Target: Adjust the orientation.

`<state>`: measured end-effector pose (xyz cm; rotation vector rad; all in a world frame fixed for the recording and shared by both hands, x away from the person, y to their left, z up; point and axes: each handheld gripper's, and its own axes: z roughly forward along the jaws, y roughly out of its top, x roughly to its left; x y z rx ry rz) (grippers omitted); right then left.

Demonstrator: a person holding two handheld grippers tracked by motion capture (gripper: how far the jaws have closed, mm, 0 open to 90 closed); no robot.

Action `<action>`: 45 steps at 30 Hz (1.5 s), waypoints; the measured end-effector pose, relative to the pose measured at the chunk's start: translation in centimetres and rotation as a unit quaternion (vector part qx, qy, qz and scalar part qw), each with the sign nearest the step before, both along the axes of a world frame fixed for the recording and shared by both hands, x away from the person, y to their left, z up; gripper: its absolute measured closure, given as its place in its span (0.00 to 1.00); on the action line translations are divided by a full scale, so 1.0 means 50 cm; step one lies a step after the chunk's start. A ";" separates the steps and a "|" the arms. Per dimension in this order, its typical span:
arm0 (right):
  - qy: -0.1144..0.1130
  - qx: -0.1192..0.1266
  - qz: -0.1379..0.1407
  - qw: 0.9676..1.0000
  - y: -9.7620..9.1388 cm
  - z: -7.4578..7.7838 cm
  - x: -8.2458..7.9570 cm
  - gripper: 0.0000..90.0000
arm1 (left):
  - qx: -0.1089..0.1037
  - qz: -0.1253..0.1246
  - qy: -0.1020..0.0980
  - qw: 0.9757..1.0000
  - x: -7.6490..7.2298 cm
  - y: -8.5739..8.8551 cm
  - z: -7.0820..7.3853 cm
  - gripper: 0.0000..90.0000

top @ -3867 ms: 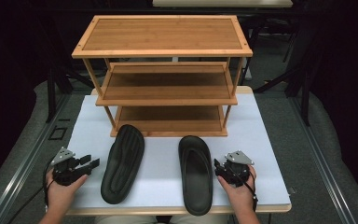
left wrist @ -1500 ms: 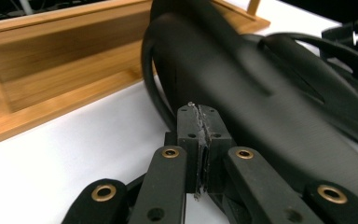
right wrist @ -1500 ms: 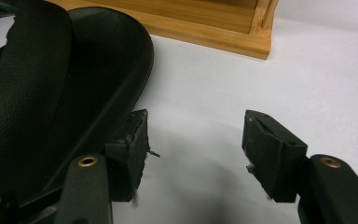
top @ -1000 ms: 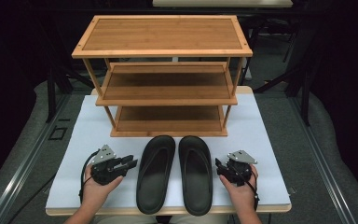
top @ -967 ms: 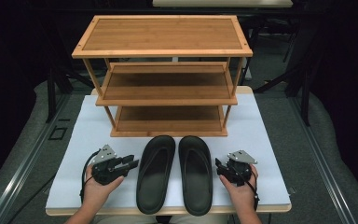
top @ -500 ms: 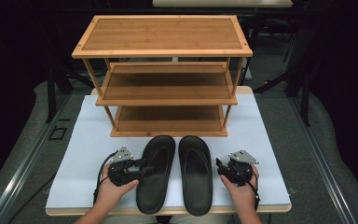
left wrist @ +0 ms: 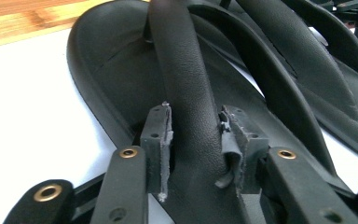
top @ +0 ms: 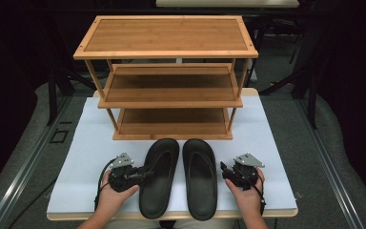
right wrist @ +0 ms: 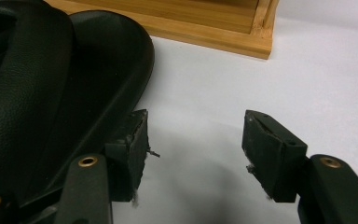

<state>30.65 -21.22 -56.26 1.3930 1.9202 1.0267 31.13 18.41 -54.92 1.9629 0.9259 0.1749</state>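
Your left hand [top: 108,193] holds the black two-jaw left gripper [top: 145,172] near the table's front edge, its jaws closed on the black leather strap [left wrist: 186,93]. Your right hand [top: 246,194] holds the black right gripper [top: 223,168], jaws apart, gripping nothing.

Two black sandals [top: 178,179] side by side, flat, before wooden rack [top: 167,71]

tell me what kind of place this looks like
Probably a lab or studio set up for recording handling demos, not a home: a bamboo shoe rack and black sandals are staged on a white table, with dark equipment stands behind and a hand-held claw in each hand.
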 end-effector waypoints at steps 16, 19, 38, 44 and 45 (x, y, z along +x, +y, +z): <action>0.001 0.008 -0.001 1.000 -0.004 0.000 0.001 0.45 | 0.000 0.059 -0.018 0.998 -0.015 0.059 0.006 0.78; 0.001 0.010 -0.001 1.000 -0.004 0.000 0.001 0.45 | -0.005 0.045 -0.003 0.999 -0.013 0.062 -0.001 0.78; 0.003 0.012 -0.002 1.000 -0.006 0.000 0.001 0.45 | -0.012 0.035 -0.004 0.999 -0.020 0.085 0.022 0.78; 0.003 0.016 -0.007 1.000 -0.007 0.000 0.002 0.45 | -0.036 0.048 -0.012 0.998 -0.020 0.097 0.032 0.78; 0.004 0.017 -0.007 1.000 -0.008 -0.001 0.002 0.45 | -0.038 0.049 -0.014 0.998 -0.021 0.099 0.035 0.78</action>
